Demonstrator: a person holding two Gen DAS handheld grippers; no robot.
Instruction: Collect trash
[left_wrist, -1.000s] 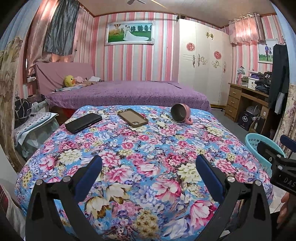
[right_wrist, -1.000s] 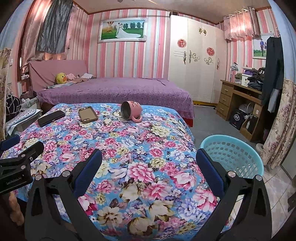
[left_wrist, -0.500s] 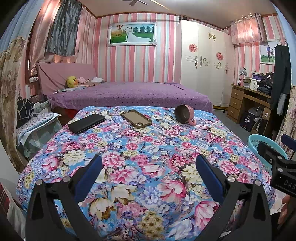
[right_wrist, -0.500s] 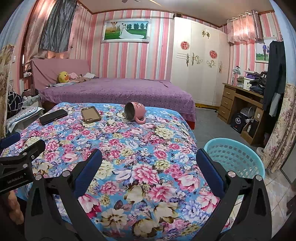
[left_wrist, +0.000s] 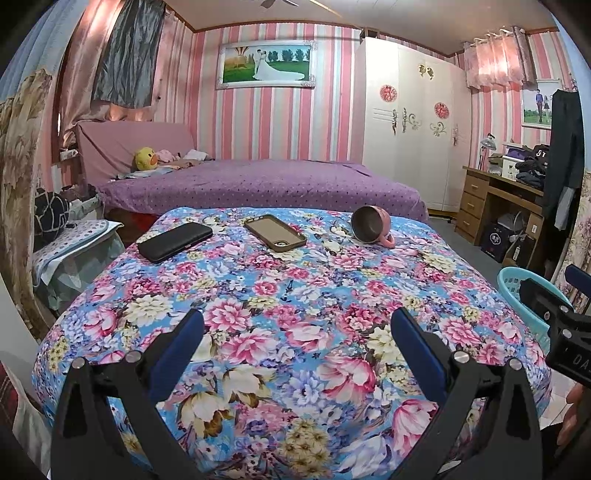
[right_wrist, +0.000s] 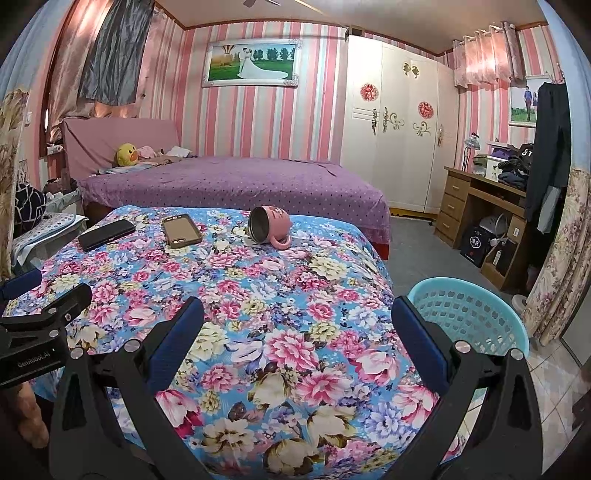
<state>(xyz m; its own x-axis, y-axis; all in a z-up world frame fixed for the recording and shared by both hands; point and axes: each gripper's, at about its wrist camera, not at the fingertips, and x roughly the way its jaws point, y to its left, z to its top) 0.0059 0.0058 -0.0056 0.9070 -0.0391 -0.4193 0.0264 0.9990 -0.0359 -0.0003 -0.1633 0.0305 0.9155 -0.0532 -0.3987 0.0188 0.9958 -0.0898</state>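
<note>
While both sets of tongs hang released and empty over the near edge of a bench draped in a flowered cloth (left_wrist: 295, 295), the left tongs (left_wrist: 295, 332) fill the bottom of their frame and the right tongs (right_wrist: 295, 325) the bottom of theirs. Toward the far edge of the cloth lie a black phone (left_wrist: 174, 242) at upper left, a brown-cased phone (left_wrist: 275, 233) near the middle, and a pink mug (right_wrist: 269, 229) tipped on its side. A turquoise basket (right_wrist: 467, 314) stands on the floor just beside the bench, at the right of the frame. A purple bed (right_wrist: 236, 184) stretches behind.
</note>
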